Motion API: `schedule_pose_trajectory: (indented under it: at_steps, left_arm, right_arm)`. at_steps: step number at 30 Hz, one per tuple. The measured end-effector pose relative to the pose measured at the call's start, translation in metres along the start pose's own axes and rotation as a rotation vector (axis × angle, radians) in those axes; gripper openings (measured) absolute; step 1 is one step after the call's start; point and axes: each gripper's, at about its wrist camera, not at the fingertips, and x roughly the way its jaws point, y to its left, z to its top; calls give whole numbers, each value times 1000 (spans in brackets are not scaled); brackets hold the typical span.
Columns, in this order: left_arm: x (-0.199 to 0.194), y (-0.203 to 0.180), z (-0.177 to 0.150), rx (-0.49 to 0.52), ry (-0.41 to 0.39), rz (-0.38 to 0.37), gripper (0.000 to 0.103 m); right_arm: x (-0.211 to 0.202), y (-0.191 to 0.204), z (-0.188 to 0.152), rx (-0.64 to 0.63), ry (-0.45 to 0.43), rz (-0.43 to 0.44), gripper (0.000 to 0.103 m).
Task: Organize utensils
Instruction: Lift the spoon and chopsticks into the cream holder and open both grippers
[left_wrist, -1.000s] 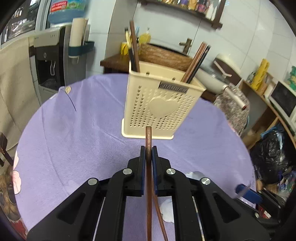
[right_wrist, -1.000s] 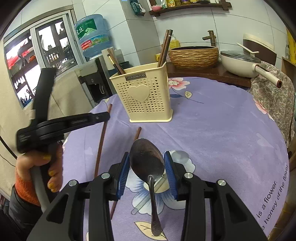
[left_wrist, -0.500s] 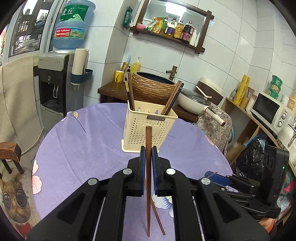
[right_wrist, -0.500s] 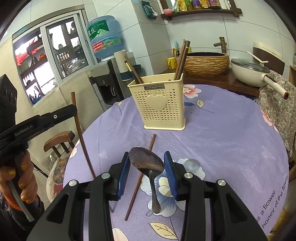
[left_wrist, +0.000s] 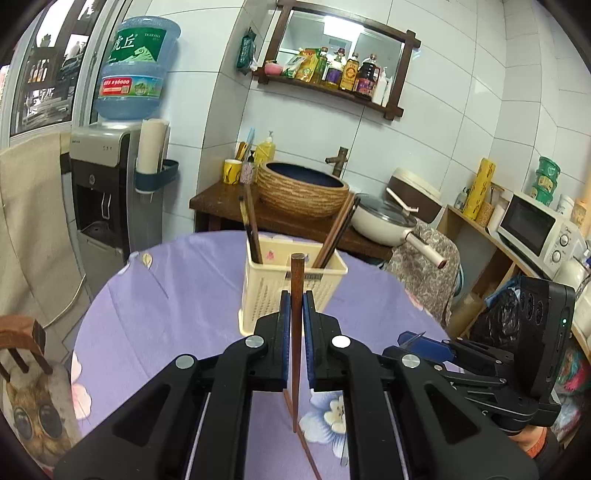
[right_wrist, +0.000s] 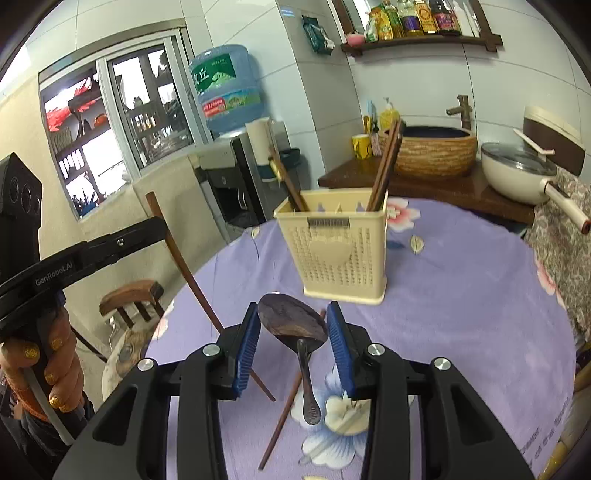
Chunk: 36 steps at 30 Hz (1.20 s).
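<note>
Purple tablecloth (right_wrist: 461, 295) lies bare between both grippers and the cream utensil holder (right_wrist: 341, 251); the approach is open. Holder's middle stands free; dark chopsticks (right_wrist: 384, 166) lean from its right end and another pair (right_wrist: 288, 181) from its left end, narrowing entry from above. One loose chopstick (right_wrist: 284, 413) lies on the cloth below the right gripper (right_wrist: 293, 350).

round purple-clothed table (right_wrist: 461, 295), cream utensil holder (right_wrist: 341, 254), loose chopstick (right_wrist: 284, 413)
</note>
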Motion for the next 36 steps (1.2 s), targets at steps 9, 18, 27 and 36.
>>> schedule_pose_trajectory:
  at_steps: [9, 18, 27, 36]
  left_arm:
    - [17, -15, 121, 5, -70, 27, 7]
    - [57, -18, 182, 7, -154, 177, 7]
    - [121, 12, 123, -45, -73, 199, 7]
    - [152, 23, 64, -49, 24, 194, 7]
  right_arm:
    - [10, -6, 124, 7, -133, -27, 37]
    - [53, -21, 162, -7, -162, -139, 37]
    - [113, -42, 104, -17, -93, -214, 37]
    - [137, -52, 68, -16, -31, -240, 37]
